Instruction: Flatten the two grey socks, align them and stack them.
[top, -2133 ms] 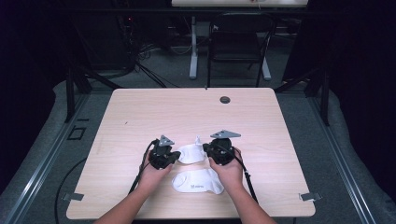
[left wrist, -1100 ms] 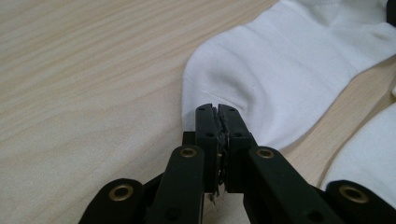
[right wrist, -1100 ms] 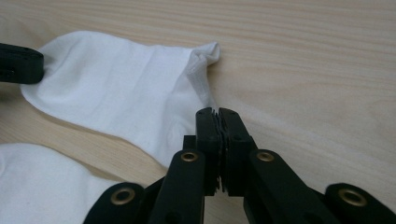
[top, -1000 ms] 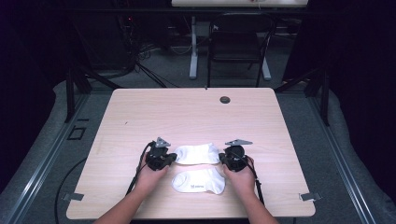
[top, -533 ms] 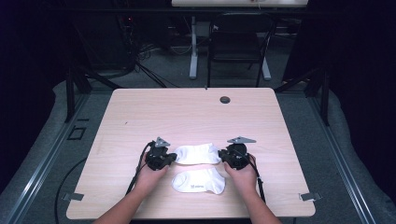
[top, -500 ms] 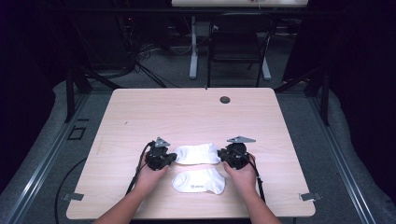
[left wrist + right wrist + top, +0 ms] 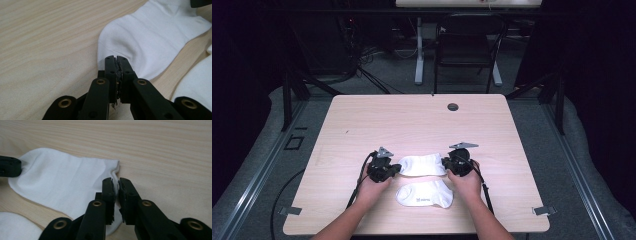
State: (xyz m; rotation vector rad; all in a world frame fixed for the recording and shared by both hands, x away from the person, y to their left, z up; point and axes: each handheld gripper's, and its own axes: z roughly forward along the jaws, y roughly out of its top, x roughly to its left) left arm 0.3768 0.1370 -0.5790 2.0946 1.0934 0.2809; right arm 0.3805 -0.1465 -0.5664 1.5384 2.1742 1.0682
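High view: nearest the person lies a second sock with small unreadable print. Beyond it, the left gripper is clamped on one end of the sock. The right gripper, jaws just closing, stands slightly apart over the other end. Bare table beyond.

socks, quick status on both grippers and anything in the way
Left gripper shut on upper sock. Right gripper at its other end, fingers nearly closed, grip unclear. Lower sock flat alongside, nothing blocking.

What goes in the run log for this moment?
left gripper: shut on upper sock | right gripper: jaws just closing, slight gap at sock's other end | lower sock: flat, untouched | table
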